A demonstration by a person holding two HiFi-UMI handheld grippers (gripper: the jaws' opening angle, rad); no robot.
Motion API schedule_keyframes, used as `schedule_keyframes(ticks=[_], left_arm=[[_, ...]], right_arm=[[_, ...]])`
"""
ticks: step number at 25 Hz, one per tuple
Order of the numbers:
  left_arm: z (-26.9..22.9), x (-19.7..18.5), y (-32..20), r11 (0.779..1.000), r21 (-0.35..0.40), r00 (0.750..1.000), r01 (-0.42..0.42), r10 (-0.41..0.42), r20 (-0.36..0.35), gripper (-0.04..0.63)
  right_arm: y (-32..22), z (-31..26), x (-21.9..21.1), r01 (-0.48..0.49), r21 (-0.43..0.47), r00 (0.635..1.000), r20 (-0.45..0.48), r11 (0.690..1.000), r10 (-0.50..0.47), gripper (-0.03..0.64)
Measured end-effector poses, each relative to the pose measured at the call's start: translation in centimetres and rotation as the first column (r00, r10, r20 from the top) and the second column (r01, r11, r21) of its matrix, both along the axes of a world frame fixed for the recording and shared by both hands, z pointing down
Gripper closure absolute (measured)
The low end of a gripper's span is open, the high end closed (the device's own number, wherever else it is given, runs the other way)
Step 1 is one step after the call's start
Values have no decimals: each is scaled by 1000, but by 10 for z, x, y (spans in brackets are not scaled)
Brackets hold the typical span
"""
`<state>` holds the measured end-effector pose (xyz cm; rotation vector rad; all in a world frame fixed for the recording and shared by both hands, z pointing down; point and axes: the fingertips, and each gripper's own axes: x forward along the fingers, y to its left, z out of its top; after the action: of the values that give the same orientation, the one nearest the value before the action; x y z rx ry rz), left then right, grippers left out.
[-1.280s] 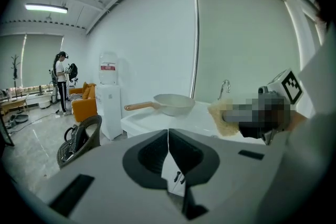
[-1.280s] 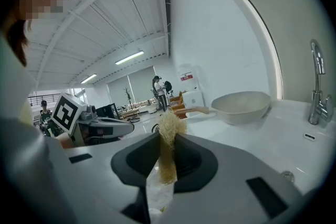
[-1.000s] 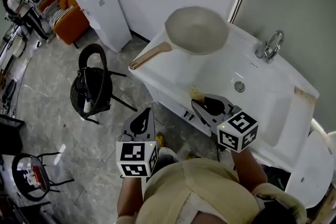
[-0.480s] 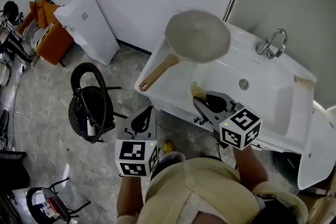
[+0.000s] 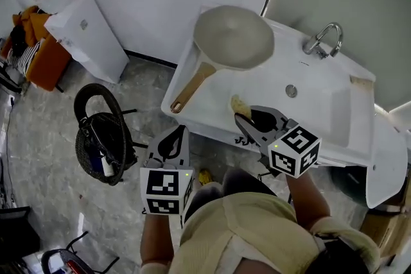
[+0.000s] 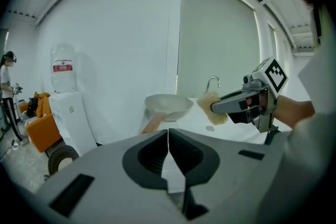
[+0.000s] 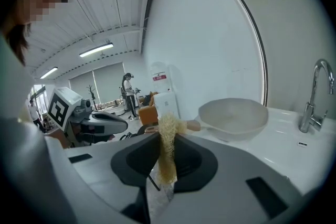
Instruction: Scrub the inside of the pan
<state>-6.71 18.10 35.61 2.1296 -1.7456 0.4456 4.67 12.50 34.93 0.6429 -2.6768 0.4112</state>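
Change over the last second: the head view has swung and the sink (image 5: 321,109) now sits squarer in it, so the person seems to have stepped in toward it. Both grippers kept their pose, and the pan (image 5: 234,35) has not moved on the sink. Judgement: approach only, no scrubbing begun.

Pan: on the sink's back left corner, left of the faucet (image 5: 319,42), mouth up, inside bare. Long axis runs diagonally. The bowl is at the back and the wooden handle (image 5: 191,86) points to the sink's front left, its end overhanging the left edge.

Right gripper (image 5: 243,119): over the sink's front edge, jaws clamped on a yellow fibrous scrubber (image 5: 239,104) that sticks out past the tips. The scrubber is well short of the pan rim and touches nothing.

Left gripper (image 5: 174,140): off the sink's front left corner, over the floor, jaws pressed together with nothing between them. It is near the handle end but not at it.

Next, probably: left gripper opens to steady the handle — right carries the scrubber up and into the bowl.
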Motion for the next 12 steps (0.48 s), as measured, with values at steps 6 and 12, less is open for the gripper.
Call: schedule_keyframes(ticks=[6,12], left_arm=[[-6,2,-12,999,13,999,-39,39,-17,535],[-19,-5,-36,999,30,999,-34,34,-5,535]], right_arm=[[-24,-17,-3,-12,54,1000,-6,998,12,538],[-63,-35,-3,-25,116,1000,3,993,25,538]])
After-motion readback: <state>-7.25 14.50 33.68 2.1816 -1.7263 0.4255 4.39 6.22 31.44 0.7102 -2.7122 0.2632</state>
